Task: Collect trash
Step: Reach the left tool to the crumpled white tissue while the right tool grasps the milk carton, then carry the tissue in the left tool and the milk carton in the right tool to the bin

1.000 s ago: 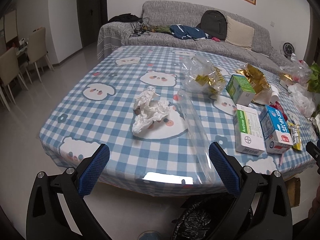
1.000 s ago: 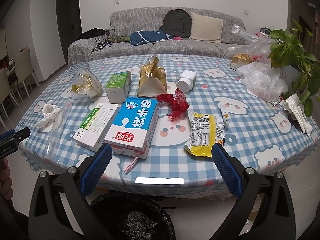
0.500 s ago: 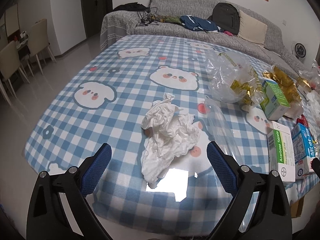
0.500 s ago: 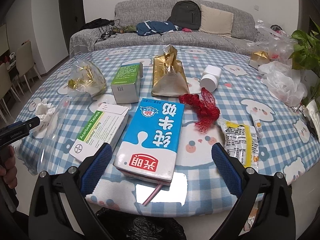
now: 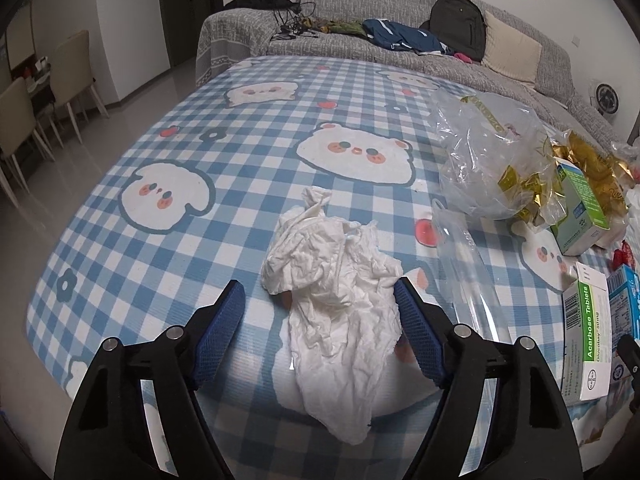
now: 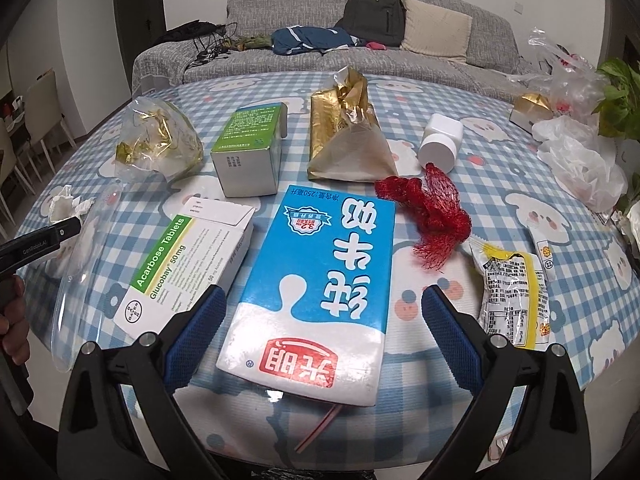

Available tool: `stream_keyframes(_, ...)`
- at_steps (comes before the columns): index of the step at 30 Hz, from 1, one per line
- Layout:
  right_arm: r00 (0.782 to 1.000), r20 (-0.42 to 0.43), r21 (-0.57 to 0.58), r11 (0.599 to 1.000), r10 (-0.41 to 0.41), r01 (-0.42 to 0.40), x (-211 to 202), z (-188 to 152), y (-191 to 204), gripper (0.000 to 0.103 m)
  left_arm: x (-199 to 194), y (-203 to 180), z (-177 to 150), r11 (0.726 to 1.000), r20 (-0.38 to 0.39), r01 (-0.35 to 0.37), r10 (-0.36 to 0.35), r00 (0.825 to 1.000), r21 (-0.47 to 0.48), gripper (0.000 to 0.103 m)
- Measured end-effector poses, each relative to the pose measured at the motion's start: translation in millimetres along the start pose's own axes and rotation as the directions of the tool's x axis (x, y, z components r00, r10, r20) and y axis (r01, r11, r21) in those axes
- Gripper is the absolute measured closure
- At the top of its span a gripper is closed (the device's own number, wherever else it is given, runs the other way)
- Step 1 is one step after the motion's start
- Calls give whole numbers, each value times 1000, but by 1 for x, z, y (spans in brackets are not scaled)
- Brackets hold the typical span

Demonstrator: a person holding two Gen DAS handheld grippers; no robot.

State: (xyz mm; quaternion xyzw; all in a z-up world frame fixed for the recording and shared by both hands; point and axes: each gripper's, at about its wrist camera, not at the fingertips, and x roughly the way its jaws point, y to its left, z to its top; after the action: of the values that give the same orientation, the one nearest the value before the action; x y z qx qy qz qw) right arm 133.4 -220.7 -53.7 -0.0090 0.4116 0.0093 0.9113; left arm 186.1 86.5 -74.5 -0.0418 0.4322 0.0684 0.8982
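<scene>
A crumpled white tissue [image 5: 336, 280] lies on the blue checked tablecloth [image 5: 200, 152]. My left gripper [image 5: 320, 300] is open, its jaws on either side of the tissue's near part; the right pad touches its edge. A flat blue milk carton [image 6: 320, 276] lies near the table's front edge. My right gripper [image 6: 324, 308] is open, its jaws on either side of the carton's near end, not touching it. The tissue also shows small at the far left of the right wrist view [image 6: 66, 204].
A white Acarbose tablet box [image 6: 184, 268], green box [image 6: 250, 148], gold bag [image 6: 346, 128], red net [image 6: 434, 208], white bottle [image 6: 440, 144], yellow wrapper [image 6: 512, 296] and clear plastic bags [image 5: 488, 156] lie on the table. A grey sofa [image 5: 400, 40] stands behind.
Both grippers moved forward over the table. The left now straddles the tissue and has narrowed; the right now straddles the milk carton. The black bin bag below has dropped out of view.
</scene>
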Motion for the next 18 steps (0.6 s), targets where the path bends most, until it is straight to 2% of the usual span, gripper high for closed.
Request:
stream_keyframes(2, 1000, -7, 3, 1000, -2, 2, 2, 0, 0, 15, 1, -3, 1, 1000, 2, -12, 12, 1000, 12, 38)
stream_keyframes(4, 1000, -18, 5, 1000, 1, -1, 4, 0, 0, 20, 1, -8, 1, 999, 5, -28, 28, 1000, 29, 49)
stream_keyframes(8, 999, -49, 10, 1000, 16, -16, 9, -1, 0, 37, 0, -13, 2, 999, -3, -31, 31, 999, 38, 65)
stream_keyframes(10, 999, -50, 2, 1000, 2, -2, 9, 0, 0, 40, -2, -16, 2, 999, -4, -33, 34, 999, 43, 87)
stream_keyframes(13, 998, -57, 2, 1000, 6, -6, 9, 3, -3, 41, -5, -16, 0, 1000, -7, -10, 10, 1000, 23, 95)
stream_keyframes(18, 999, -35, -23, 999, -23, 22, -1, 8, -8, 42, -11, -18, -7, 1000, -17, 3, -2, 1000, 17, 96)
